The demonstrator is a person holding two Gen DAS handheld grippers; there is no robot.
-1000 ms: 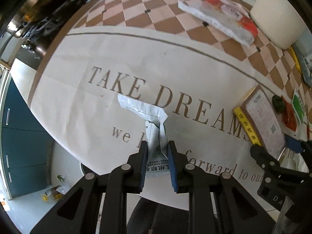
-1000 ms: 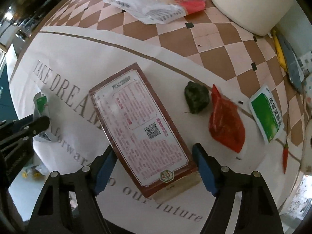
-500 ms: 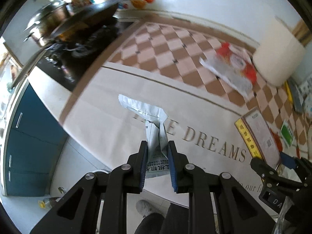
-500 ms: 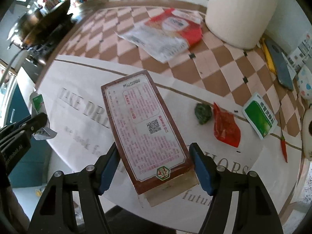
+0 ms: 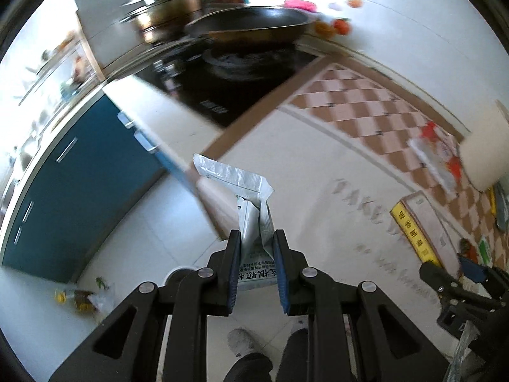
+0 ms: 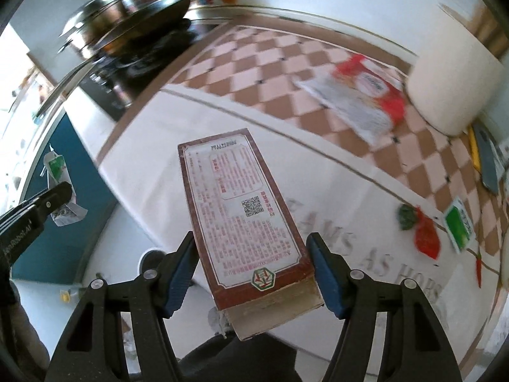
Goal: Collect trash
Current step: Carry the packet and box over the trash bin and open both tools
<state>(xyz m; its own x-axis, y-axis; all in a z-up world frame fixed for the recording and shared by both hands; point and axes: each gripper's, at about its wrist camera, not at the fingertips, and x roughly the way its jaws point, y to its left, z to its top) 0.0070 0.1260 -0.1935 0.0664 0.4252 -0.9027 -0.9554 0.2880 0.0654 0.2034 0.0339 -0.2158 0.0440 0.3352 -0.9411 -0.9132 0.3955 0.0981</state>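
Observation:
A crumpled silver packet (image 5: 245, 187) hangs in the air with my left gripper (image 5: 256, 238) shut on its lower end, over the table's edge and the floor. The packet (image 6: 57, 168) also shows at the left of the right wrist view. A long red-bordered box (image 6: 235, 197) with printed text and a code square is lifted off the tablecloth. My right gripper (image 6: 253, 242) grips its near end, and its jaws are closing on the sides. From the left wrist view the box (image 5: 423, 222) shows its yellow side.
The lettered white tablecloth (image 6: 350, 191) carries a red-and-white bag (image 6: 366, 95), a red wrapper (image 6: 426, 238), a green packet (image 6: 458, 222), a dark green lump (image 6: 405, 216) and a cream container (image 6: 451, 86). A wok (image 5: 248, 28) sits on the stove. Blue cabinets (image 5: 79, 191) and floor litter (image 5: 79, 296) lie left.
Both grippers rose and swung left off the table centre with their loads. The box left the cloth. Stove, cabinets and floor came into view.

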